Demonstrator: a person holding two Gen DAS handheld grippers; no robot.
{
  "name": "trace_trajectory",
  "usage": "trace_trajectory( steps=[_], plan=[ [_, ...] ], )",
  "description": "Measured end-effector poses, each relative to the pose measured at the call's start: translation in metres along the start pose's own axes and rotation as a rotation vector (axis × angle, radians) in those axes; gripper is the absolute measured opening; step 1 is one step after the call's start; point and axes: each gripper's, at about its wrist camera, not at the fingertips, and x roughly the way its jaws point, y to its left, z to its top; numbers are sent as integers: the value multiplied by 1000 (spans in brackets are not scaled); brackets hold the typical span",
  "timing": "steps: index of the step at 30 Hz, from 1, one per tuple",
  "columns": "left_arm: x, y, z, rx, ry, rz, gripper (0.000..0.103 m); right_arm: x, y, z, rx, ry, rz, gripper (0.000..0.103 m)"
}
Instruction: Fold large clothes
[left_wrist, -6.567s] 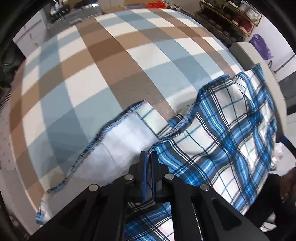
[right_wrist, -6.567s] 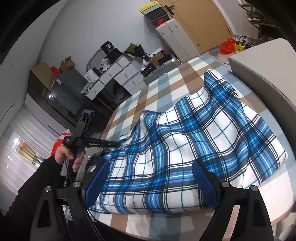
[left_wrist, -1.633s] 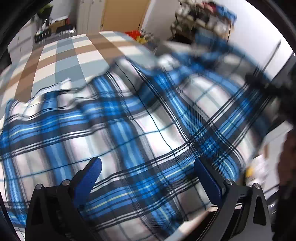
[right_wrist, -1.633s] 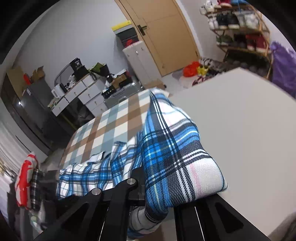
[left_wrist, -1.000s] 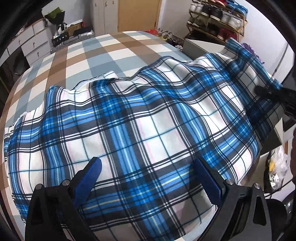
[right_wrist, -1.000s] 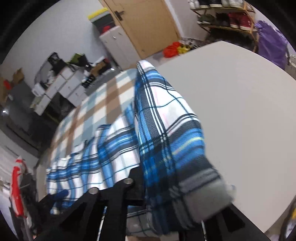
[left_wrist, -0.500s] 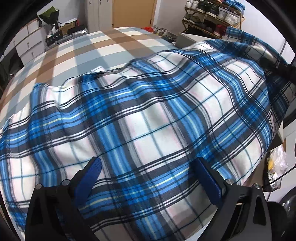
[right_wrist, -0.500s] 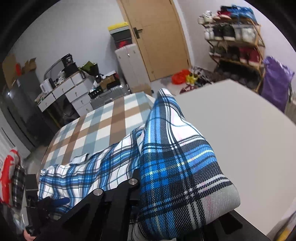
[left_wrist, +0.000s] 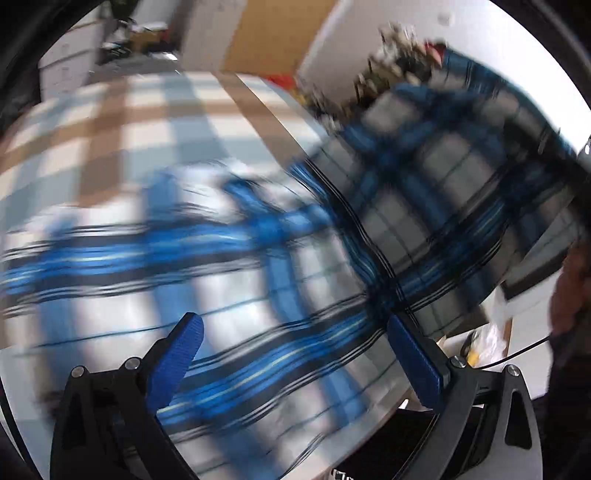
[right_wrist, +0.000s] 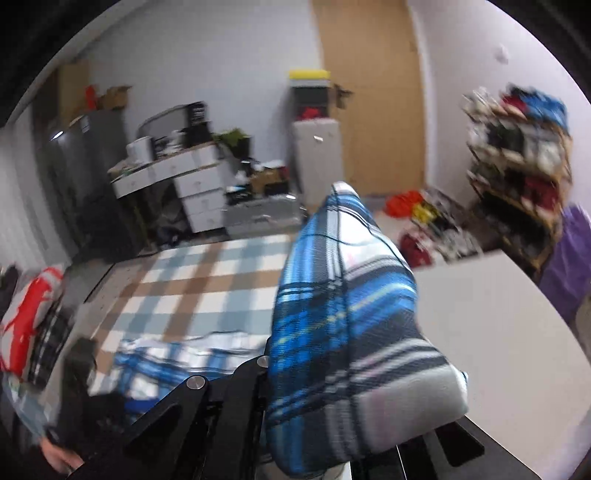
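Checked bedspread (right_wrist: 207, 280) beneath soft, light plaid garment (right_wrist: 332, 332); edge is pinched by right claw (right_wrist: 271, 373), left claw (left_wrist: 295, 354) spread wide, empty.

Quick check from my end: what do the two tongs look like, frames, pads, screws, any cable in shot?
Left tongs: black angular frames with triangular cut-outs and silver screw heads, each finger faced with a ribbed blue pad. A thin black cable runs at the right edge of that view. Right tongs: the same black frame and silver screws; its pads are hidden by cloth. No sleeve is clear through the blur.
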Motion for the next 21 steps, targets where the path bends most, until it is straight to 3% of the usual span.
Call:
trace_trajectory(
  steps=[4,9,12,14,18,21],
  plan=[
    [-76,63,-22,-96,-68,108,97,3,92,-10,-173,-7,43,2],
    [-122,128,-51,-203,-60,208,97,39,205,-76,-417,121,90,3],
    [-126,149,-59,-249,-67,161,97,76,251,-138,-532,248,133,3],
    [-122,159,-61,-294,-52,106,97,94,265,-171,-606,284,109,9],
    [-117,142,-49,-311,-59,17,97,89,259,-186,-599,265,198,21],
    [-118,121,-30,-288,-68,-131,98,87,250,-189,-571,264,240,21]
  ],
)
